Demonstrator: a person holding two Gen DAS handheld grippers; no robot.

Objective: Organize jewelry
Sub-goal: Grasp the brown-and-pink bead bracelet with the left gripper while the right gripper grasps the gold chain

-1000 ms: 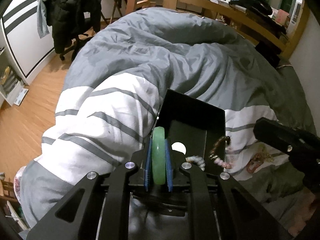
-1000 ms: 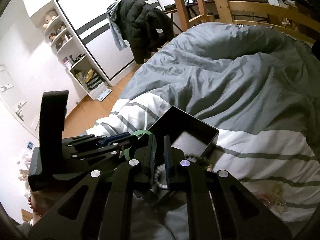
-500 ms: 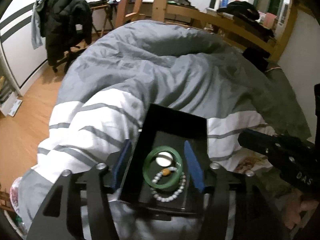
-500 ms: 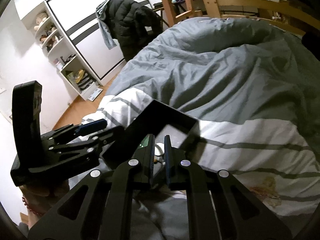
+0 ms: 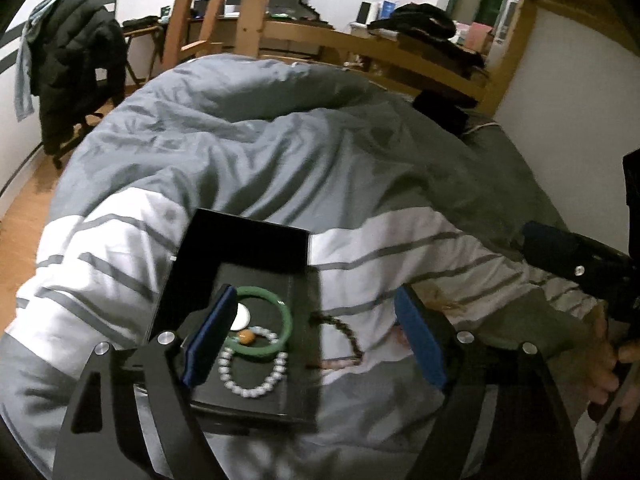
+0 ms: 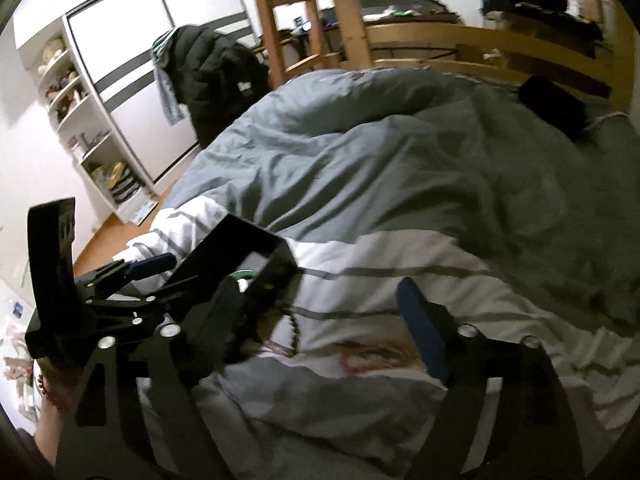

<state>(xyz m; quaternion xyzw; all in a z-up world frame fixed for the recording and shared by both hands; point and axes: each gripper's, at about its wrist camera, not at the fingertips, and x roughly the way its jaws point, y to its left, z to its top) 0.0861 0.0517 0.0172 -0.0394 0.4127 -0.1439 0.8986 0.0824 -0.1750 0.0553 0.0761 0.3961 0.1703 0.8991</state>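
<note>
A black open jewelry box (image 5: 240, 236) sits on the striped duvet; it also shows in the right wrist view (image 6: 248, 248). Inside lie a green bangle (image 5: 280, 312) and a white bead bracelet (image 5: 256, 376) with one orange bead. A dark bead string (image 5: 348, 336) hangs over the box's right wall onto the duvet; it also shows in the right wrist view (image 6: 294, 332). My left gripper (image 5: 316, 340) is open and empty, jaws wide over the box's right side. My right gripper (image 6: 320, 320) is open and empty, just right of the box.
The grey and white duvet (image 5: 320, 160) covers the bed. A wooden bed frame (image 5: 360, 44) and ladder stand behind. A chair with a black jacket (image 5: 76, 76) is at the left. White shelves (image 6: 80, 120) line the far wall.
My left gripper let the green bangle go into the box and opened wide. My right gripper opened from shut and drew back to the right, with the white bead bracelet now in the box.
</note>
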